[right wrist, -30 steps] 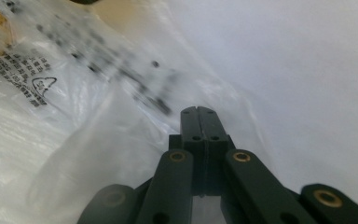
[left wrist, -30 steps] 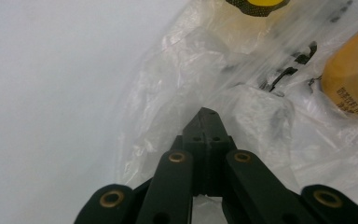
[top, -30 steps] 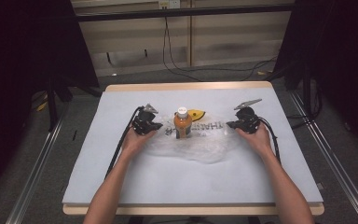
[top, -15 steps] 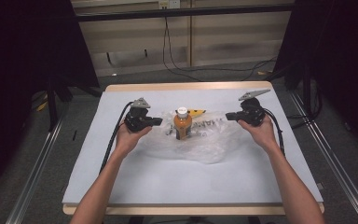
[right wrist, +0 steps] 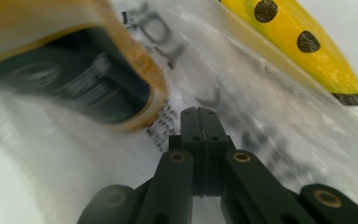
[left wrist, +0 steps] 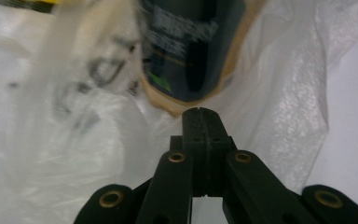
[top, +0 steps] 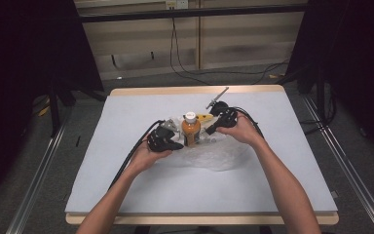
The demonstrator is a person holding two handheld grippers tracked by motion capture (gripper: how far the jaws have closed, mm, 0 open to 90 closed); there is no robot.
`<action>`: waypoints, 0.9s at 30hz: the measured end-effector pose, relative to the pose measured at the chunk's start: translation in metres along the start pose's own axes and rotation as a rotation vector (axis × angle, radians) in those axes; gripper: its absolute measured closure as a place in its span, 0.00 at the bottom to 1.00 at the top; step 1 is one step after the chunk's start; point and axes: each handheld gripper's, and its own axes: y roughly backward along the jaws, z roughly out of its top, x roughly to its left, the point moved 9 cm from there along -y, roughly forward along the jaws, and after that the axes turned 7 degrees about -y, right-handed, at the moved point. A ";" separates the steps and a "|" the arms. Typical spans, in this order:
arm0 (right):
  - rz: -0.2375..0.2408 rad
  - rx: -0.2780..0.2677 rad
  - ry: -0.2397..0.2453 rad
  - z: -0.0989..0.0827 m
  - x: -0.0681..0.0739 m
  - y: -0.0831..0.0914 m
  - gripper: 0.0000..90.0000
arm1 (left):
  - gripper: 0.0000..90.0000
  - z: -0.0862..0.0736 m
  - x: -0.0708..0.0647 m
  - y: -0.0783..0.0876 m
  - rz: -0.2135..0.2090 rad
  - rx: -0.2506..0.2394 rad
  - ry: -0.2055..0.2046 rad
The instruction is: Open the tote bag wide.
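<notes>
1. Your left hand (top: 146, 153) holds the left gripper (top: 179, 145) on the left side of the bottle. Its tip is very near the bottle's bottom part.
2. The left gripper's jaws are pressed tight together. In the left gripper view (left wrist: 204, 122) you can see no gap between them. I cannot tell if a bit of the bag is pinched there.
3. The bottle (top: 190, 130) stands up straight in the middle of the table (top: 126, 185). It is orange with a white cap and a dark label.
4. The bottle stands on a clear plastic bag (top: 219, 156). The bag is crumpled and spreads out toward you.
5. A yellow thing with black dots (top: 204, 118) lies just behind the bottle, at the bag's far edge.
6. Your right hand (top: 241, 129) holds the right gripper (top: 207, 130) on the right side of the bottle, close to it.
7. The right gripper's jaws are also shut tight. In the right gripper view (right wrist: 200, 122) they point at the bag beside the bottle's bottom.
</notes>
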 end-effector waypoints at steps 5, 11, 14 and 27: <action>0.020 0.071 -0.036 -0.001 -0.005 -0.021 1.00 | 1.00 -0.005 -0.017 -0.006 -0.011 0.031 -0.034; 0.014 0.109 -0.053 0.000 -0.012 -0.034 1.00 | 1.00 -0.003 -0.042 -0.011 -0.045 0.064 -0.092; -0.017 0.111 -0.073 0.008 -0.020 -0.036 1.00 | 1.00 -0.004 -0.058 -0.014 -0.063 0.068 -0.109; -0.090 0.076 -0.157 0.033 -0.050 -0.043 1.00 | 1.00 -0.012 -0.119 -0.004 -0.121 0.133 -0.230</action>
